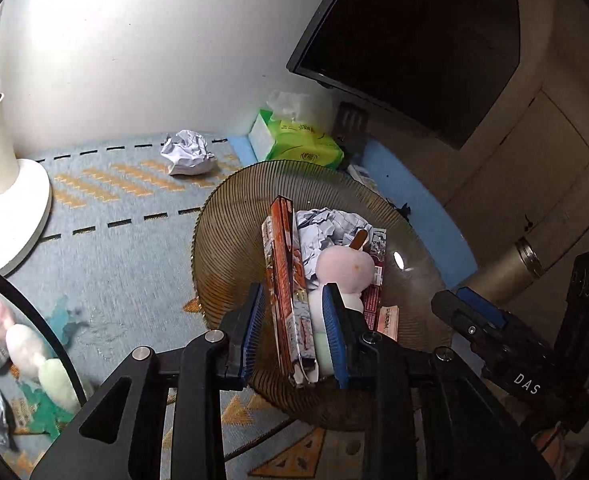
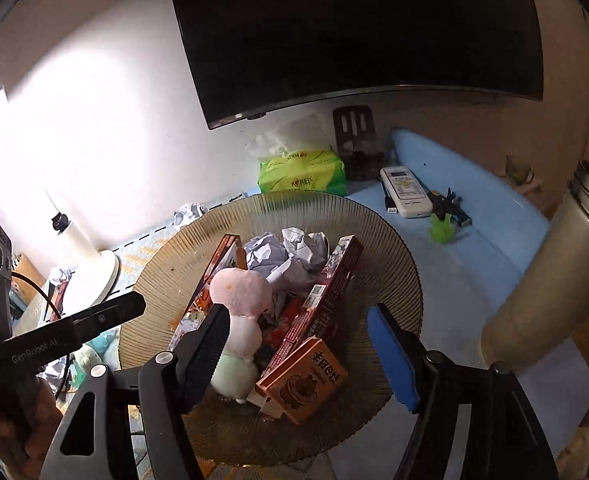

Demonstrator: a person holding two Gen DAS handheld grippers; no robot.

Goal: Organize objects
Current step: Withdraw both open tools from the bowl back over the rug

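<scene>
Left wrist view, your left gripper (image 1: 297,332) slightly parted, tall orange box (image 1: 288,280) loose between its pads over the ribbed glass bowl (image 1: 222,240), right wrist view, your right gripper (image 2: 302,354) spread wide, small brown carton (image 2: 306,380) between its fingers, pastel plush (image 2: 240,320) beside its near finger.

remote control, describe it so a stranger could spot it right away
Start at the big dark screen on the wall and drop to the blue mat below it. The remote control lies there, right of the green tissue pack. It is the only white slab with buttons.
</scene>
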